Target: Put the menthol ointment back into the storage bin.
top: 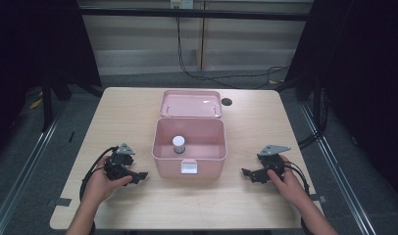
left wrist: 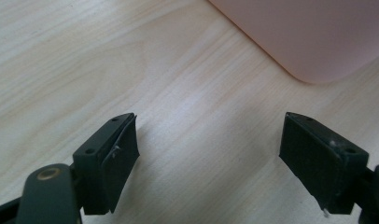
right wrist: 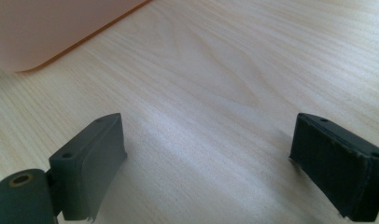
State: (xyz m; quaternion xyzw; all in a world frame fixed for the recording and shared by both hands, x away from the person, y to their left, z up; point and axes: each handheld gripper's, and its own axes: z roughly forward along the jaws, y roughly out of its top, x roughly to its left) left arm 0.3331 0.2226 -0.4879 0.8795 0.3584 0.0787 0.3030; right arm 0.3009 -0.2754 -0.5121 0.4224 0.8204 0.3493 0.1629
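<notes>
A pink plastic box (top: 189, 159) stands open in the middle of the table, its lid (top: 191, 103) flipped back behind it. Inside it a small white-capped jar (top: 178, 144) stands upright. My left gripper (top: 139, 176) rests low on the table to the left of the box, jaws wide apart with bare wood between them; its own view shows the box corner (left wrist: 313, 37) ahead and my left gripper (left wrist: 208, 149) open. My right gripper (top: 247, 174) lies to the right of the box, also open and empty, with the box corner (right wrist: 43, 32) ahead of my right gripper (right wrist: 206, 163).
The wooden table (top: 246, 205) has a small dark hole (top: 227, 102) at the back right of the lid. Cables trail from both grippers over the table edges. Dark curtains and metal floor rails flank the table.
</notes>
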